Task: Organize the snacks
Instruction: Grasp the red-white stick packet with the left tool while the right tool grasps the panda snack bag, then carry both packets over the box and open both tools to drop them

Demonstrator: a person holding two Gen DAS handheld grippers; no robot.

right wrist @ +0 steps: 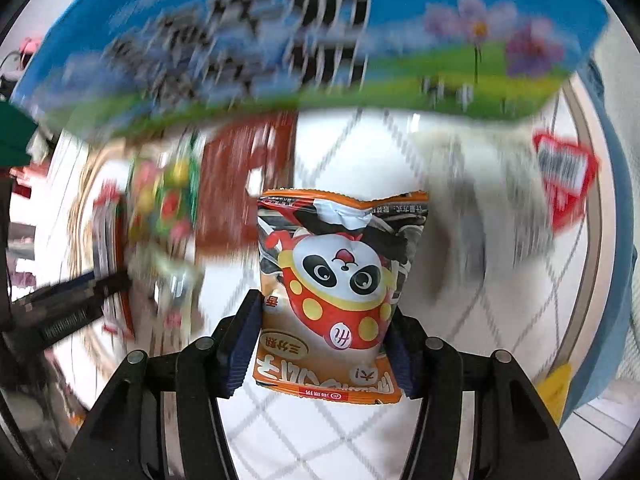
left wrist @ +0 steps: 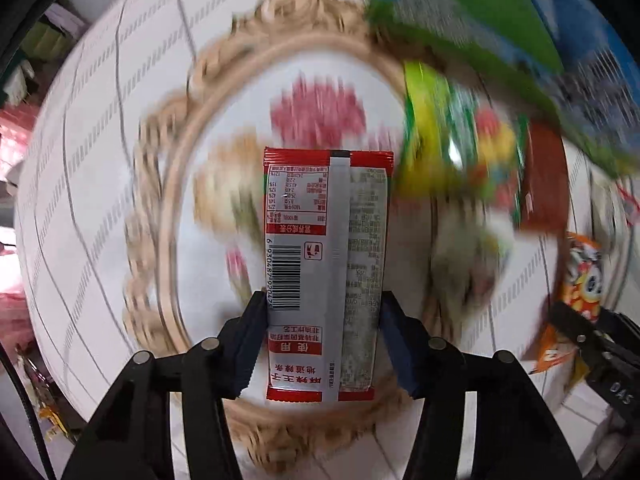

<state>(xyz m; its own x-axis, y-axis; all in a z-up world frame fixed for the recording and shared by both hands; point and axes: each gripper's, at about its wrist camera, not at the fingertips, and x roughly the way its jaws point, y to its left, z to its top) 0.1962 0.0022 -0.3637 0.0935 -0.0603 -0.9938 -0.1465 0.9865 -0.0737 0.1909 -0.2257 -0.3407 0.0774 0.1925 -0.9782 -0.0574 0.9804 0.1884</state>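
My left gripper (left wrist: 325, 340) is shut on a red and silver snack packet (left wrist: 326, 264) with a barcode, its blue pads pressing both long edges. The packet hangs over a round plate (left wrist: 160, 216) with a tan scalloped rim and painted flowers. My right gripper (right wrist: 325, 344) is shut on an orange sachet (right wrist: 336, 292) printed with a panda, gripped at both sides above the white patterned tablecloth (right wrist: 312, 440). In the left wrist view the right gripper (left wrist: 600, 344) and its orange sachet (left wrist: 582, 276) show at the right edge.
A large blue and green box (right wrist: 304, 40) fills the top of the right wrist view. Beside it lie a green and yellow bag (left wrist: 452, 148), a brown-red packet (left wrist: 548, 184) and a red-edged packet (right wrist: 568, 176). The left gripper's arm (right wrist: 68, 312) shows at the left.
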